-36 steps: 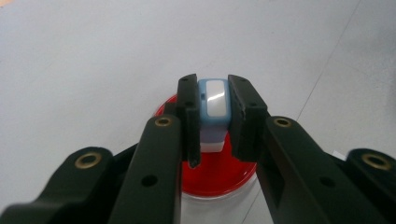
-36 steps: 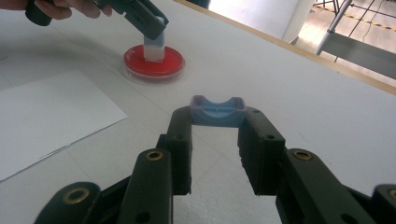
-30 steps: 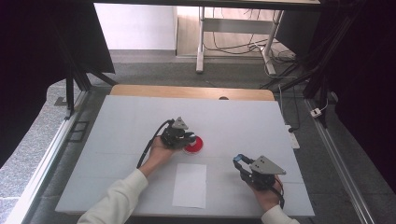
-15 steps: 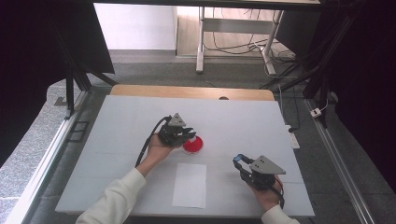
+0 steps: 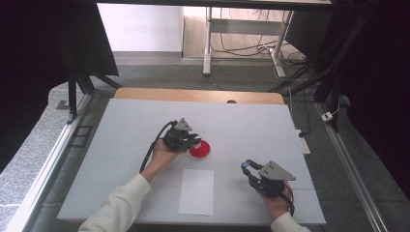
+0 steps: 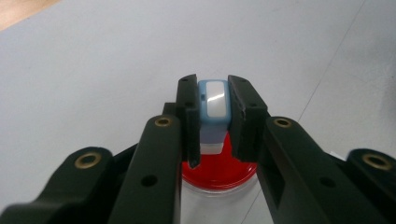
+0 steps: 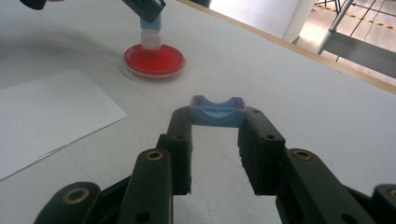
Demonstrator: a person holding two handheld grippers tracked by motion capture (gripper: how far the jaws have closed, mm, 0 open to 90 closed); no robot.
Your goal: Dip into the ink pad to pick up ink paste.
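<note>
Two grippers shut, L (image 6: 210, 116) stamp (image 6: 212, 105) over dish (image 6: 219, 170), R (image 7: 217, 126) cap (image 7: 217, 112)

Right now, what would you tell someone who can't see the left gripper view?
The left hand-held gripper is shut on a small blue stamp, held over a round red ink pad on the white table.

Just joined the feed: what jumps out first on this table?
The red dish near the table's middle, bright against the white top. The left gripper holds a light blue stamp upright over it, white tip down. At the near right, the right gripper clamps the blue cap, with a white sheet beside it.
</note>
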